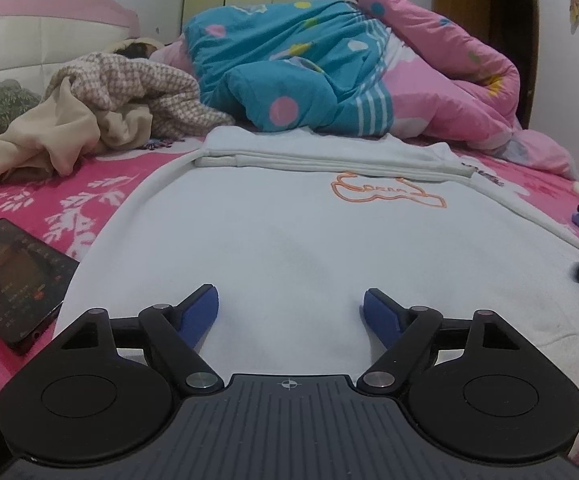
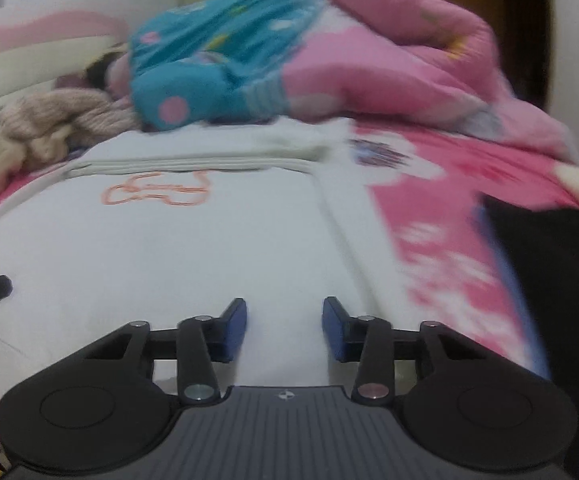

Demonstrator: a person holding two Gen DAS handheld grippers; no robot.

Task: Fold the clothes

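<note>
Jaws of the left gripper (image 1: 291, 312) stand wide apart over the near part of a pale folded garment (image 1: 289, 232), nothing between them but cloth below; those of the right gripper (image 2: 284, 328) stand narrower, also empty, over the same garment (image 2: 161, 248) close to its right edge. It lies flat on the pink patterned bed (image 1: 69, 200), its orange outline print (image 1: 389, 192) toward the far folded edge. Behind it a blue and pink quilt (image 1: 309, 72) is heaped, with a checked beige blanket (image 1: 121, 96) to the left. A dark tablet (image 1: 13, 276) lies just beside the garment's left edge, and a black item (image 2: 549, 272) sits on the bed to the right
</note>
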